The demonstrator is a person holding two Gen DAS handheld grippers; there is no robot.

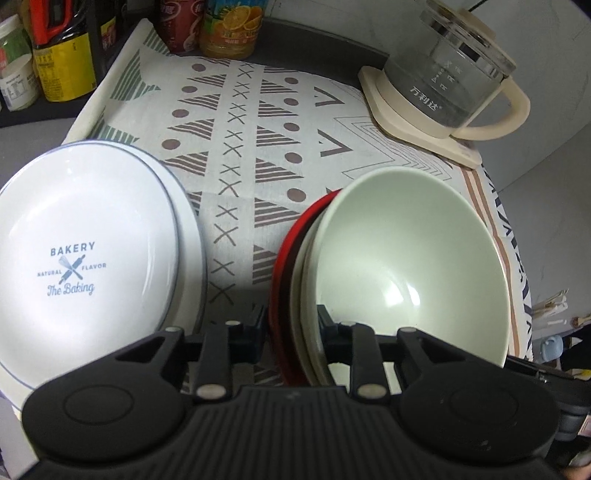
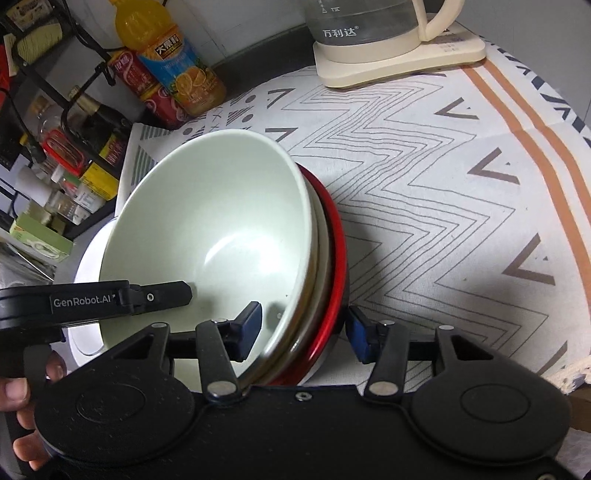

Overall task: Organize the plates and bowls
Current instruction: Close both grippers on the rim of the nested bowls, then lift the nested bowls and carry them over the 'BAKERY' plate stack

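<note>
A nested bowl stack stands on the patterned cloth, a pale green bowl [image 1: 402, 258] on top and a red bowl [image 1: 280, 295] at the bottom. My left gripper [image 1: 291, 325] is shut on its left rims, one pad outside the red bowl and one inside the green. In the right wrist view my right gripper [image 2: 304, 328] straddles the right rims of the green bowl [image 2: 207, 221] and red bowl [image 2: 338, 258]. Its outer pad is at the red rim, and a gap shows at its inner pad. White "BAKERY" plates [image 1: 85, 221] lie stacked to the left.
A glass kettle [image 1: 443, 81] on a cream base stands at the back right. Drink bottles [image 1: 229, 29] line the back edge, and a rack of jars [image 1: 55, 55] is at the far left. The cloth [image 1: 240, 129] lies bare between plates and bowls. A hand [image 2: 14, 391] holds the left gripper.
</note>
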